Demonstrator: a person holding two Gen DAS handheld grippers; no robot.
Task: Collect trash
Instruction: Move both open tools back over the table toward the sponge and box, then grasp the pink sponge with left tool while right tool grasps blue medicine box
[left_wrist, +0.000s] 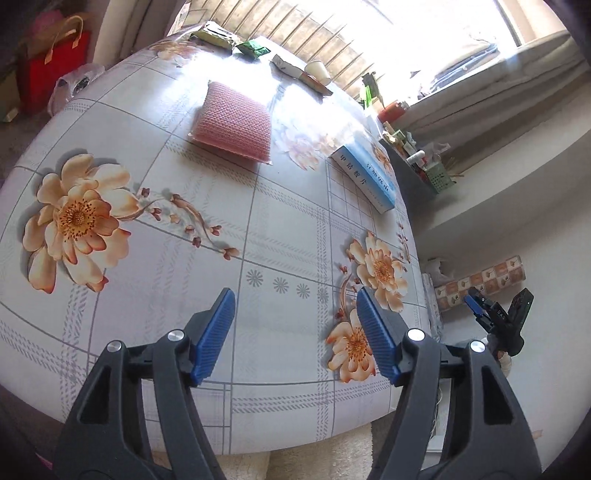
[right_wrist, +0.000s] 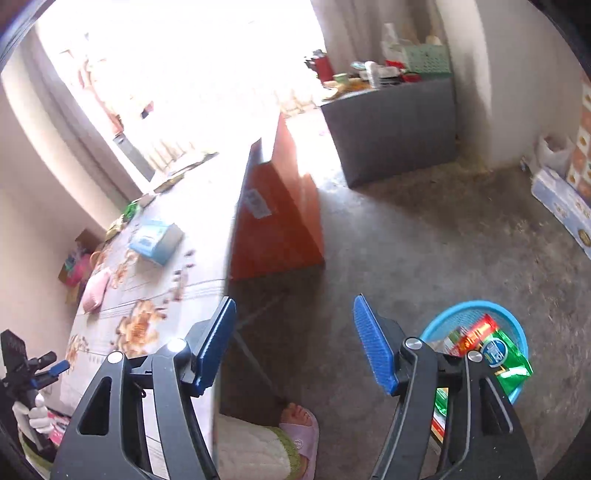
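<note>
My left gripper (left_wrist: 295, 336) stands open over the near part of the flowered table (left_wrist: 177, 295), nothing between its blue pads. Farther on the table lie a pink pad-like packet (left_wrist: 232, 122), a blue and white box (left_wrist: 364, 179), and at the far edge green wrappers (left_wrist: 251, 48), a small carton (left_wrist: 286, 66) and a paper cup (left_wrist: 317, 70). My right gripper (right_wrist: 293, 343) is open and empty, above the floor beside the table's edge. A blue basket (right_wrist: 476, 321) on the floor at its lower right holds green and red wrappers (right_wrist: 498, 354). The right gripper (left_wrist: 495, 314) shows past the table's right edge.
An orange-red box (right_wrist: 273, 218) stands on the floor by the table. A grey cabinet (right_wrist: 391, 133) with bottles and a green basket stands by the wall. A person's foot in a pink slipper (right_wrist: 299, 432) is below. A red bag (left_wrist: 55, 66) sits far left. The left gripper (right_wrist: 40, 369) is at the lower left.
</note>
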